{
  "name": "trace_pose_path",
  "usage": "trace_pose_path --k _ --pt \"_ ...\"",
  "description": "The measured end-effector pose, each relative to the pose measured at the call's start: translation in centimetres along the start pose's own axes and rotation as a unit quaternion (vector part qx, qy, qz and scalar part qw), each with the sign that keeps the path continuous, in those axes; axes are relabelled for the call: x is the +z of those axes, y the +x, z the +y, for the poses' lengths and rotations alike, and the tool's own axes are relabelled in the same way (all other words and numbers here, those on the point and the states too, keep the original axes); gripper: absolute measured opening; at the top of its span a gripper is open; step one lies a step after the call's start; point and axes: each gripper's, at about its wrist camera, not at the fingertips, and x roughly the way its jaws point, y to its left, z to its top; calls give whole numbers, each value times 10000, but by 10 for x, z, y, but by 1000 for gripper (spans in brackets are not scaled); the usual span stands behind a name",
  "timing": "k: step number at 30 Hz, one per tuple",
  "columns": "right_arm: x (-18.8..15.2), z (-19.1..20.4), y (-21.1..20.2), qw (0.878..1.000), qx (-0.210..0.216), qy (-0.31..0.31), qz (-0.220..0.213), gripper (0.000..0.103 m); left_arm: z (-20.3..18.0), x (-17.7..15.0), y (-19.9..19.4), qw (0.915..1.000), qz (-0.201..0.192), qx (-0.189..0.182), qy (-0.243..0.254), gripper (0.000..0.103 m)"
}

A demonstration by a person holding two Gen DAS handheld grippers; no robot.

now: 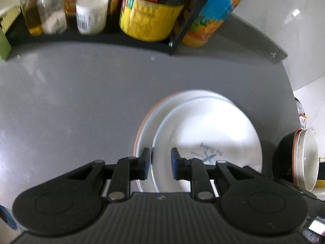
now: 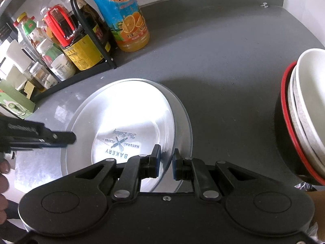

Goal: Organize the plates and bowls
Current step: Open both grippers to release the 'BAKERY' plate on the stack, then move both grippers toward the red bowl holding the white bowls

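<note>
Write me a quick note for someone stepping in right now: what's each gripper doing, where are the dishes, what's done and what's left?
Left gripper: open, fingers either side of the top plate's near rim.
Right gripper: open, straddling the same plate's rim on its side.
Plates: top plate, printed BAKERY, lies off-centre on a lower plate on the grey counter.
Bowls: nested at the counter's right, in a black bowl with a red rim.
Done: both stacks formed, it seems.
Left: probably centre the top plate, then withdraw.

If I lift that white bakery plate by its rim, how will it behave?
The bakery plate looks glazed and glossy, so probably slippery in the right gripper. Likely rigid and breakable. It sits nested on another plate, so it may scrape or slide.
</note>
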Motion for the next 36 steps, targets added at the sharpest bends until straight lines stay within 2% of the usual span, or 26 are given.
trace_pose_path --k 2,4,10,18,21,23,26,29,36 --pt "0 0 2 10000 1 19 5 12 1 2 -5 10000 -54 -13 7 32" --pt "-1 1 3 10000 -18 5 -13 12 1 3 -7 10000 -81 33 29 35" --pt "-1 4 10 10000 -32 -5 49 14 6 3 -12 9999 -108 65 14 37" --pt "2 4 3 9994 50 212 269 24 5 6 -21 9998 -201 49 83 39" --pt "1 4 -12 9999 -19 133 64 31 -5 9 -24 9995 -259 73 157 49" --pt "1 0 -21 9999 -56 133 -41 40 -14 10 -26 9990 -362 90 226 60" --pt "0 -9 -38 9995 -37 224 -228 43 -32 12 -28 9979 -480 89 430 71" --pt "0 -23 -57 9985 1 381 -402 50 -49 12 -30 9967 -520 -14 619 77" --pt "-2 -59 -99 9935 -141 728 -867 63 -92 10 -35 9940 -549 -277 905 81"
